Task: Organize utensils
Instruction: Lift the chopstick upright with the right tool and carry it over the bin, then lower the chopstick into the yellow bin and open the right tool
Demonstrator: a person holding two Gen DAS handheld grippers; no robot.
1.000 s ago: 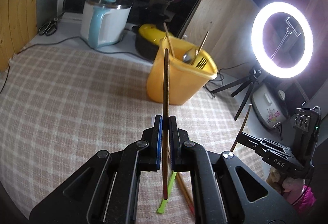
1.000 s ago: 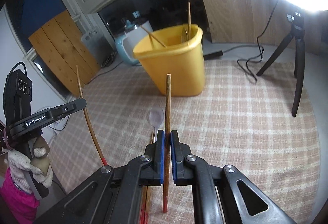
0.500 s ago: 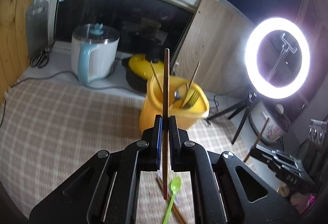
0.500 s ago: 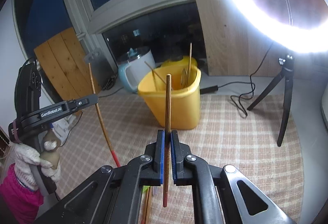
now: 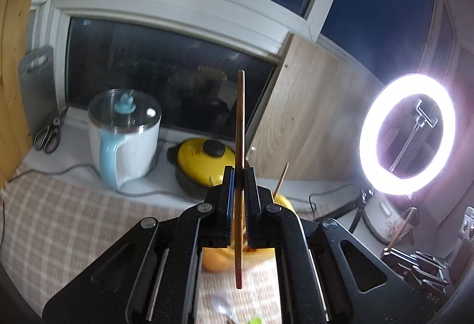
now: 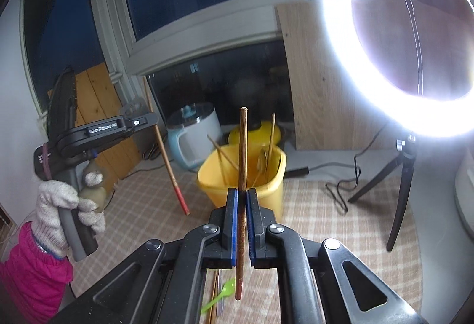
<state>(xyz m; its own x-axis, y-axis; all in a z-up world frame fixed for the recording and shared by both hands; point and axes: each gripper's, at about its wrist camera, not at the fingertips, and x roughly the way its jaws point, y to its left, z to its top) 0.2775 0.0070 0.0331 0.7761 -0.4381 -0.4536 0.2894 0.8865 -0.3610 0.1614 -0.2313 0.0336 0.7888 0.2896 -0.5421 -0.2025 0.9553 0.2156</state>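
Left claw [image 5: 239,175] grips a chopstick [image 5: 240,131] upright; right claw [image 6: 243,196] clamps another chopstick [image 6: 243,152], yellow bin [image 6: 272,190] at twelve o'clock.

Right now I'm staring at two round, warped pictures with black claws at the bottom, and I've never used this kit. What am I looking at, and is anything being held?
There is no robot here: a person carries a two-finger clamp in each hand, and a wide-angle camera on each clamp looks along its fingers.

One picture is from the left gripper; it is shut on an upright chopstick. The other is from the right gripper, shut on its own chopstick. That view also shows the other clamp from the side, in a gloved hand.

Ahead stands a yellow bin on a checked cloth, already holding chopsticks and what look like spoons. A green fork lies below the fingers. Behind are a kettle and a ring light.
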